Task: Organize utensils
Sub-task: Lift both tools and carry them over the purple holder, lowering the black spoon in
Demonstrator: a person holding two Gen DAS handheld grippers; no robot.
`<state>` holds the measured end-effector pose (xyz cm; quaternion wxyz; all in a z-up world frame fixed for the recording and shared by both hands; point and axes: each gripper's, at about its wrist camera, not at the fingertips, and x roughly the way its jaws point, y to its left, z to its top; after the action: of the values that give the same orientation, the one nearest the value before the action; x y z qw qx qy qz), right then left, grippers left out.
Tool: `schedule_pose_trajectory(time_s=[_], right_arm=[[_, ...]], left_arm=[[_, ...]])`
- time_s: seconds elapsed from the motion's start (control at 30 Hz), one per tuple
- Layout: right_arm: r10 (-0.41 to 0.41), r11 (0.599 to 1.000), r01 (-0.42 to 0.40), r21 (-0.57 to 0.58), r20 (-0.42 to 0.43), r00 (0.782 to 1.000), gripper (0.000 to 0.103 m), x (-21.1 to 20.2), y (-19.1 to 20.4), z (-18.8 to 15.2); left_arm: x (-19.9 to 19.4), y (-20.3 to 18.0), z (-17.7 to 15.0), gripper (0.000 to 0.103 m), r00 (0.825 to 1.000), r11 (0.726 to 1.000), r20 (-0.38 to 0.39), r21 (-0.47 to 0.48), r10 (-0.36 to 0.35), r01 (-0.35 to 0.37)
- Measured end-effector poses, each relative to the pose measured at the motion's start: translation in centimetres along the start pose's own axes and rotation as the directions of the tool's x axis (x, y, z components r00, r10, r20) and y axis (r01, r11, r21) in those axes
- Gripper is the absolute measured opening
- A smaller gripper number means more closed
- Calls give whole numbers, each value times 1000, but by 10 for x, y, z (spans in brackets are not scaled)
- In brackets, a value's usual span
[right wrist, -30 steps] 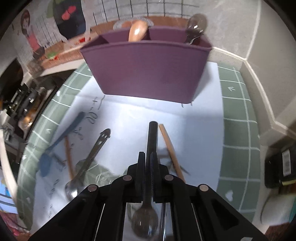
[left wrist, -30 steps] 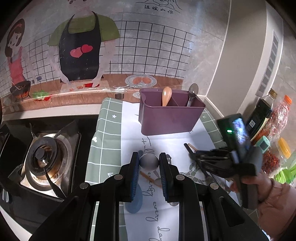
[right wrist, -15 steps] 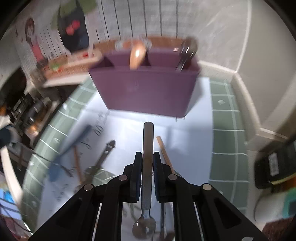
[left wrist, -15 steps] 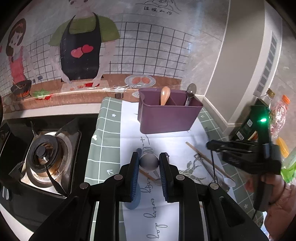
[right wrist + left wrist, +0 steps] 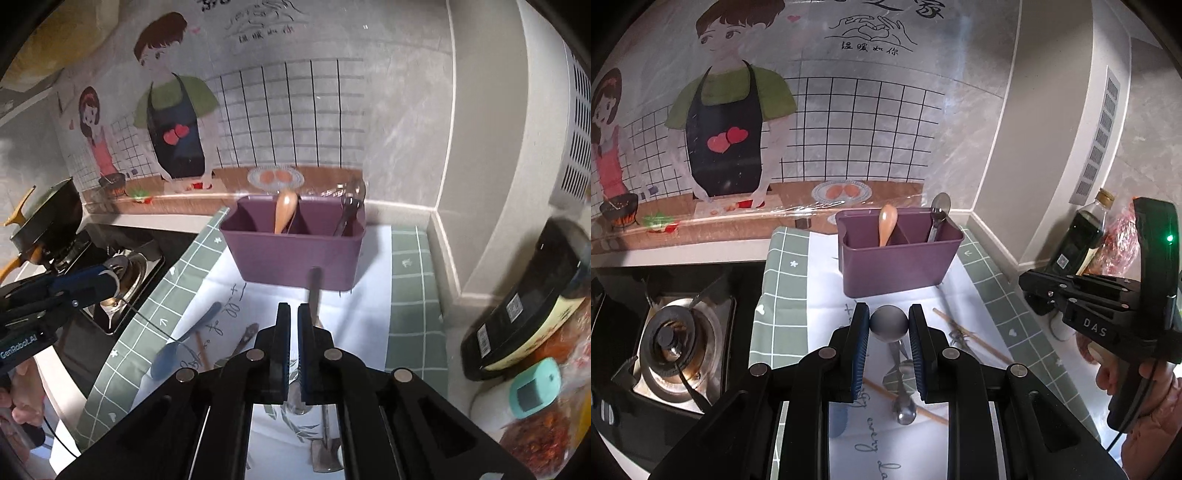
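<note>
Spoons: the left gripper (image 5: 888,326) clamps one's rounded steel bowl (image 5: 888,325); the right gripper (image 5: 291,334) seems clenched on a slim metal handle (image 5: 314,291), though blurred.

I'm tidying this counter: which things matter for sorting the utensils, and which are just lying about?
Job: purple caddy, wooden spoon, round spoon, grey-handled spoon, blue spoon, chopstick.
Lying about: gas burner, dark bottle, black pan.
</note>
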<state>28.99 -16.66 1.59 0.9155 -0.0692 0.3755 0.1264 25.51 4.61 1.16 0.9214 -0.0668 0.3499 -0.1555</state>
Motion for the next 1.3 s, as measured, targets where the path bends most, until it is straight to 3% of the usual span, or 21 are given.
schedule_pose_trajectory(time_s=[0.2, 0.33, 0.5, 0.6, 0.67, 0.73, 0.9, 1.03, 1.3], right_arm=[[22, 1000, -20, 18, -95, 995, 7, 35, -14, -9], [12, 997, 3, 71, -209, 978, 37, 89, -31, -20], [-54, 983, 107, 151, -319, 946, 38, 156, -42, -21], [-106, 972, 169, 162, -339, 935, 38, 182, -38, -18], [-136, 968, 197, 152, -341, 930, 30, 190, -34, -18], [-123, 974, 178, 137, -341, 932, 11, 191, -30, -17], [-54, 990, 90, 108, -303, 951, 11, 160, -22, -16], [53, 988, -26, 151, -180, 982, 11, 102, -21, -10], [33, 996, -32, 79, -8, 999, 11, 24, -1, 19]], left_arm=[[11, 8, -7, 22, 999, 1000, -35, -25, 12, -13], [20, 14, -14, 22, 998, 998, -63, -46, 27, -30], [24, 22, -19, 22, 995, 996, -79, -70, 53, -59], [24, 26, -19, 22, 994, 994, -81, -78, 70, -76], [23, 28, -19, 22, 994, 993, -82, -86, 78, -85], [23, 31, -20, 22, 993, 992, -81, -92, 82, -90], [24, 31, -20, 22, 994, 992, -77, -94, 76, -83], [24, 26, -20, 22, 996, 995, -71, -81, 57, -63], [4, 12, 11, 22, 1000, 999, -6, -46, -6, 6]])
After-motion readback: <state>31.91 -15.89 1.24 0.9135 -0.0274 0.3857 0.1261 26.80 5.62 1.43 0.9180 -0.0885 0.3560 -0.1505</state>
